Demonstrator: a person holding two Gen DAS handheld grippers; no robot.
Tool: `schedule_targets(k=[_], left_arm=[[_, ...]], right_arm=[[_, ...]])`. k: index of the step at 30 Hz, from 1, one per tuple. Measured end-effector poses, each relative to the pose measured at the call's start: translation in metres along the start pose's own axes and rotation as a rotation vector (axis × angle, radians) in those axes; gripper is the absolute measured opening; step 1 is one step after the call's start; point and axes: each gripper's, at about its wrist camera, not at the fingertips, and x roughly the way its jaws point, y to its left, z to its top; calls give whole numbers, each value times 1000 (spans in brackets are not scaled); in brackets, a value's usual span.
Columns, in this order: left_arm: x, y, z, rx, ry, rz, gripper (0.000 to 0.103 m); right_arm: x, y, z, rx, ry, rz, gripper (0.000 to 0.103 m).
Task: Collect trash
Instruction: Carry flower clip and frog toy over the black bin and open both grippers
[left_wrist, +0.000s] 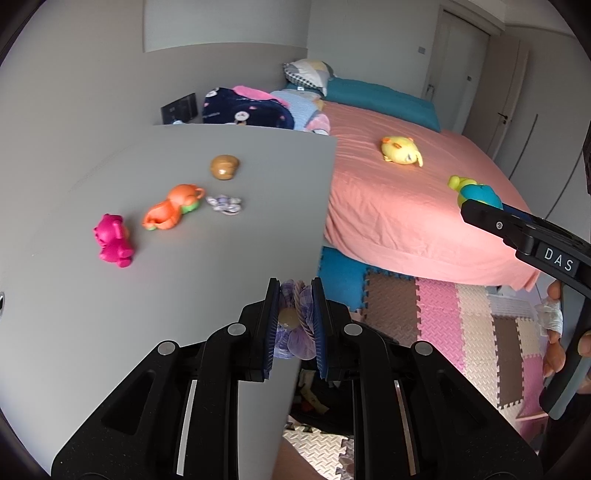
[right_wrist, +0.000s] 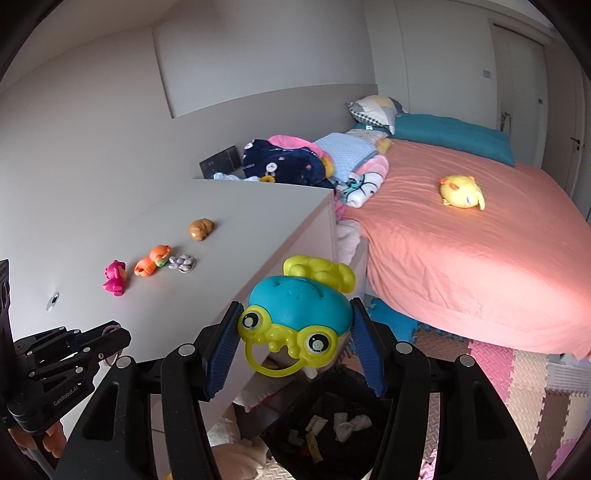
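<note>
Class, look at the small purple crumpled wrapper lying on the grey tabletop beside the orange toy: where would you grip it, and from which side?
Grip the purple wrapper across its narrow middle, coming from above. It lies flat and crumpled, with the orange toy close on one side.

The left wrist view looks forward and downward along its own jaws from just above the near edge of the grey surface (left_wrist: 166, 229), whose top fills the picture's nine o'clock side; the bed (left_wrist: 406, 206) lies toward two o'clock and the foam floor mats (left_wrist: 461, 325) toward four o'clock. The right wrist view sits further back and to the right, also tilted down, with the surface (right_wrist: 229, 229) toward ten o'clock and a black bin (right_wrist: 332, 424) close below at six o'clock. Both share the surface's small toys, the bed and the yellow plush (left_wrist: 402, 150) (right_wrist: 461, 192). Each view catches the other gripper at its edge.
</note>
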Motion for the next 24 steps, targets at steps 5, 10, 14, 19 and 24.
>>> schedule_targets(k=[5,10,14,19,24], left_arm=[[2,-16,-1,32,7,-19,17],[5,-31,0,59,17,-43,17],[8,-44,0,84,24,-66,17],[12,-61,0,121,35,-93,17],[19,-80,0,163,54,-116,17]], right_arm=[[-8,-10,-4,16,-4,-14,59],[-16,-21,-9,29,-5,-32,59],[-21,-31,-13,48,-2,-52,59],[-26,-44,-18,71,1,-80,59],[-30,-56,-23,87,8,-110,59]])
